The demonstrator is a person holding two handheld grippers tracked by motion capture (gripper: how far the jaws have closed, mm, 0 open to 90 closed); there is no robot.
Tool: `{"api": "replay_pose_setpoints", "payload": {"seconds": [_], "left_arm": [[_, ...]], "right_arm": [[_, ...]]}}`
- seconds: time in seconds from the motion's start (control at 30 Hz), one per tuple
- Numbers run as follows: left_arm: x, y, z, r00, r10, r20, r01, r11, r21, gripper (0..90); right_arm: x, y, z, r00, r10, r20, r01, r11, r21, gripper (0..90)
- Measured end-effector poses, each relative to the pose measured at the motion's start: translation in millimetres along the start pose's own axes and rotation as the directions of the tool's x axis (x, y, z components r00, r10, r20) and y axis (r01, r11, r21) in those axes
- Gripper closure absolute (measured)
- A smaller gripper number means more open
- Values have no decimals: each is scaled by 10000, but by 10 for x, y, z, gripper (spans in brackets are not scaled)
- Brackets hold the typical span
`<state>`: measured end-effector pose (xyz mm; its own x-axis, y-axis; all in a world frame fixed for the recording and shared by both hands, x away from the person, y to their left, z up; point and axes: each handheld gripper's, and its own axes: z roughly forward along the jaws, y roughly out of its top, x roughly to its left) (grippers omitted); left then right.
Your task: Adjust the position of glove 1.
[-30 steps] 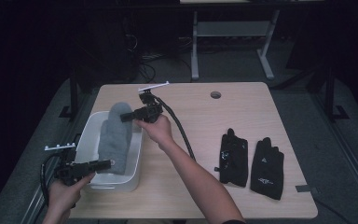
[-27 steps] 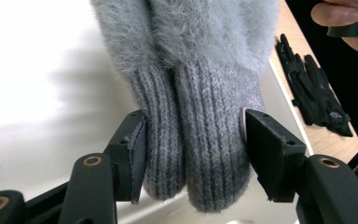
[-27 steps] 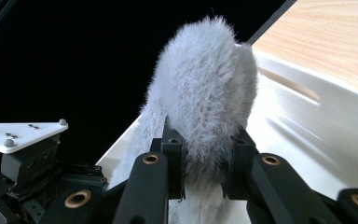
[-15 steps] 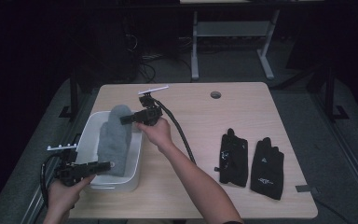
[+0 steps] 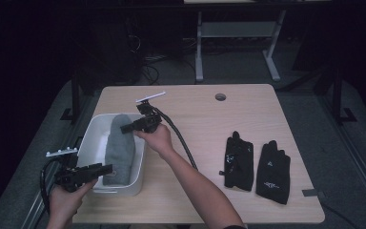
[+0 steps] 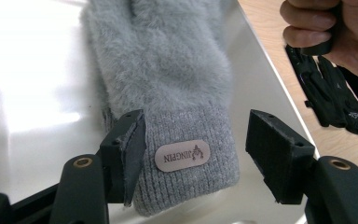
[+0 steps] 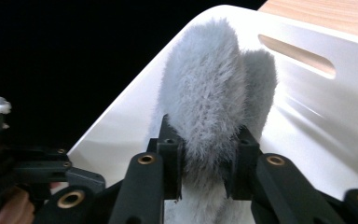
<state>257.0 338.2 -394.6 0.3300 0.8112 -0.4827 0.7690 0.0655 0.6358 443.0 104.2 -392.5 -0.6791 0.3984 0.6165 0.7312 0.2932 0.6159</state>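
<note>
A: Left gripper [image 5: 106,169] stands at the grey glove's [image 5: 121,150] cuff in the white bin [image 5: 138,177], jaws wide, free of it.

B: Right gripper [image 5: 127,127] pinches its fingertips, jaws just easing apart. Letting go seems next.

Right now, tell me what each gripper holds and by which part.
The right gripper pinches the fuzzy grey knit glove at its fingertip end, its jaws just easing open. The left gripper straddles its cuff, open, holding nothing.
</note>
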Motion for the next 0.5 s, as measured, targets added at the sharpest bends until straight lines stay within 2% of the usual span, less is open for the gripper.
{"api": "replay_pose_setpoints", "payload": {"seconds": [0.2,0.23,0.3,0.5], "left_arm": [[-14,15,-19,10000,22,31,-21,10000,-87,379],[-16,14,-19,10000,12,70,-11,9999,-119,379],[-15,13,-19,9999,-12,124,14,9999,-150,379],[-12,4,-15,9998,47,206,-43,9998,-198,383]], "right_arm": [[-4,30,51,9998,-184,117,183,9998,91,647],[-6,44,55,9994,-272,234,271,9996,33,590],[-3,59,51,9993,-258,277,258,9997,9,547],[-13,74,-3,9996,-178,200,180,9998,-125,547]]}}
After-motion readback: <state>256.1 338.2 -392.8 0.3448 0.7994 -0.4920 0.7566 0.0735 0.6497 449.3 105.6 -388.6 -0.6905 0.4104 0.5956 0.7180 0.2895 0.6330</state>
